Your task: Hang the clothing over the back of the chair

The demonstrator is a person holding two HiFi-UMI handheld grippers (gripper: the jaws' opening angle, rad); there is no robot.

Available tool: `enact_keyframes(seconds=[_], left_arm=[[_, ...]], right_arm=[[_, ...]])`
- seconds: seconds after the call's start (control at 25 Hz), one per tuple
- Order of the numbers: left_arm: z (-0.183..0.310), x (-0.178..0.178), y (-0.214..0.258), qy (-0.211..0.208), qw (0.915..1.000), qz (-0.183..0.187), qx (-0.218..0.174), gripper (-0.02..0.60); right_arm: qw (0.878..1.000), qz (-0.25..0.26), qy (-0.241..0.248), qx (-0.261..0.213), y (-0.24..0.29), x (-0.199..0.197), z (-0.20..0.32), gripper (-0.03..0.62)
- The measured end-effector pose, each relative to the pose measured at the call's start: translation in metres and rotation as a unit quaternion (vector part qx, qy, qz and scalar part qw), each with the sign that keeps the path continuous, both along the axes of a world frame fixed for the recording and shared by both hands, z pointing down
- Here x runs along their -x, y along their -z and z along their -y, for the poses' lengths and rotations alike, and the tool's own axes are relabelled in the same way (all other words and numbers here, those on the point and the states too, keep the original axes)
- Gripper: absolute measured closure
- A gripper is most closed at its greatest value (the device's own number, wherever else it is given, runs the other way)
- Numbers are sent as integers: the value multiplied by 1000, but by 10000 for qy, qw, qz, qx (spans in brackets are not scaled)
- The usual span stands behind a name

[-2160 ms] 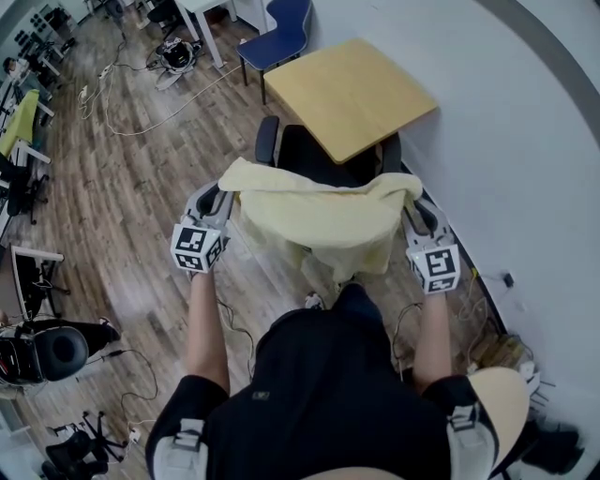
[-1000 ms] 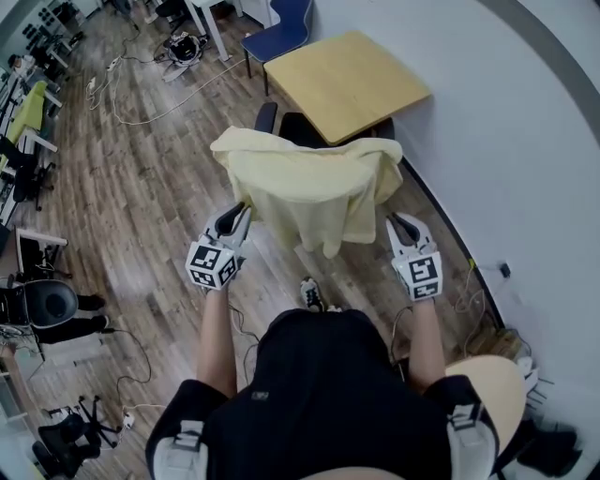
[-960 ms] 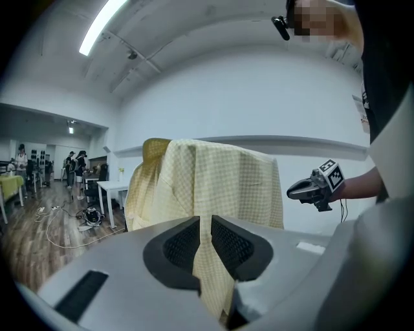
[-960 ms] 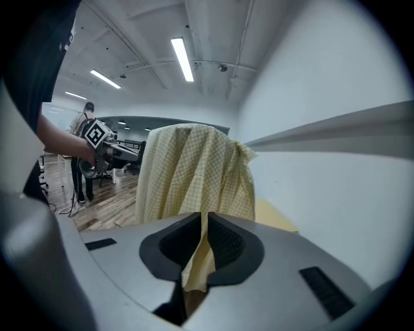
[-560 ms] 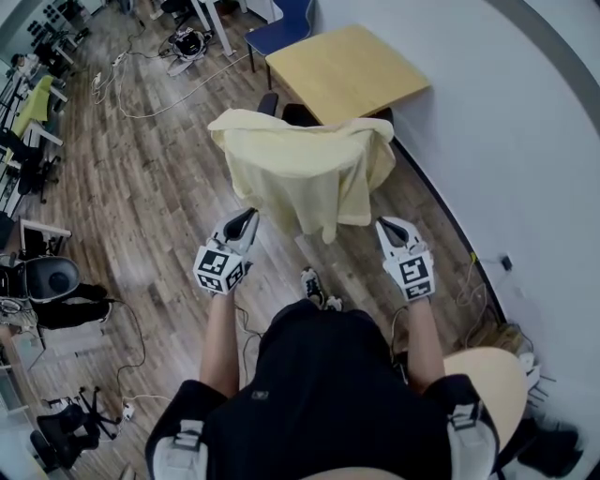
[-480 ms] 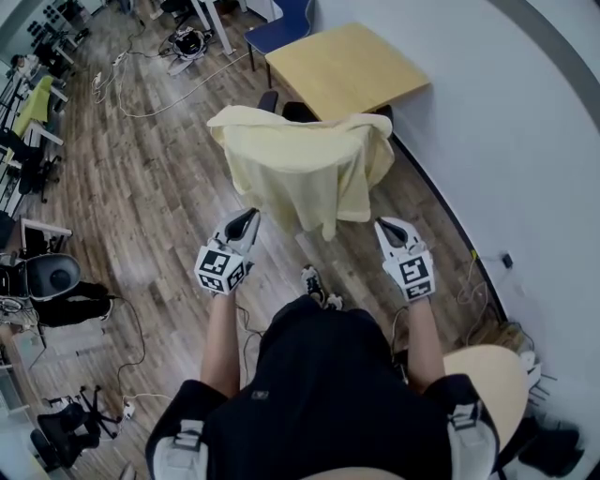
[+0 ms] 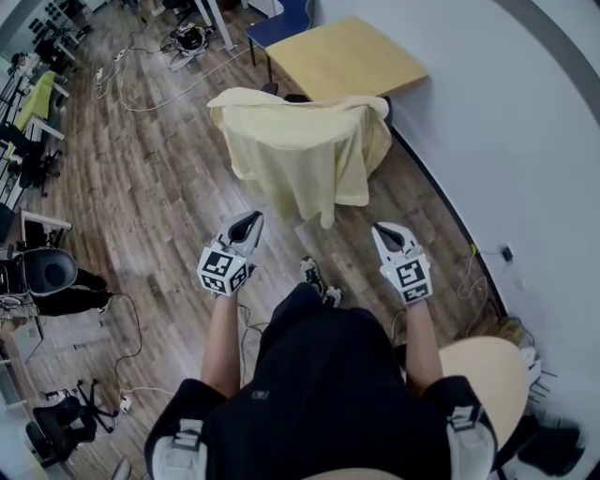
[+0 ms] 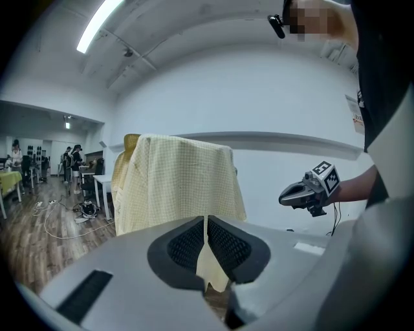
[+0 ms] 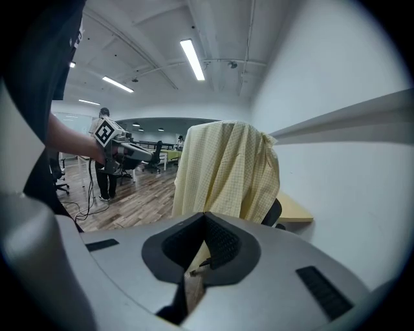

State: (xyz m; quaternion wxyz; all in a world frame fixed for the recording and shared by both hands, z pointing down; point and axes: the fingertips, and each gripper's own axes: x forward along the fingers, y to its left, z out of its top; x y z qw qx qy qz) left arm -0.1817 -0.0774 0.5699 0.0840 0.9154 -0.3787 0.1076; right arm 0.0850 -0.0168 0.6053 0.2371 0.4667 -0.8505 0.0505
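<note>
The pale yellow checked garment (image 7: 300, 141) hangs draped over the back of a black chair (image 7: 271, 92), which it hides almost wholly. Both grippers are drawn back from it, toward the person, and hold nothing. My left gripper (image 7: 250, 218) is shut and sits below and left of the cloth's hem. My right gripper (image 7: 380, 228) is shut, below and right of the hem. The left gripper view has shut jaws (image 8: 206, 218) aimed at the garment (image 8: 174, 187). In the right gripper view the jaws (image 9: 204, 214) are shut, with the garment (image 9: 226, 174) ahead.
A light wooden table (image 7: 347, 56) stands just behind the chair, against the white wall (image 7: 506, 141). A blue chair (image 7: 281, 14) and floor cables (image 7: 141, 66) lie further back. Another black office chair (image 7: 42, 272) is at the left. The person's shoe (image 7: 314, 277) is between the grippers.
Both grippers have let go of the garment and pulled back toward the person. The garment stays draped over the chair back. The right jaws have closed.
</note>
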Motion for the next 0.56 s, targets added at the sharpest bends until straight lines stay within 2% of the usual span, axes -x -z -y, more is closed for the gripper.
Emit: enact_keyframes(seconds=[0.12,0.56], left_arm=[[-10,4,-1,34,10000,-18,2,563],[-29,27,2,246,9997,-78,11,563]], right_arm=[[9998,-48,137,-160,3,4,-3,599],[9996,-93,234,-108,2,20,-20,599]])
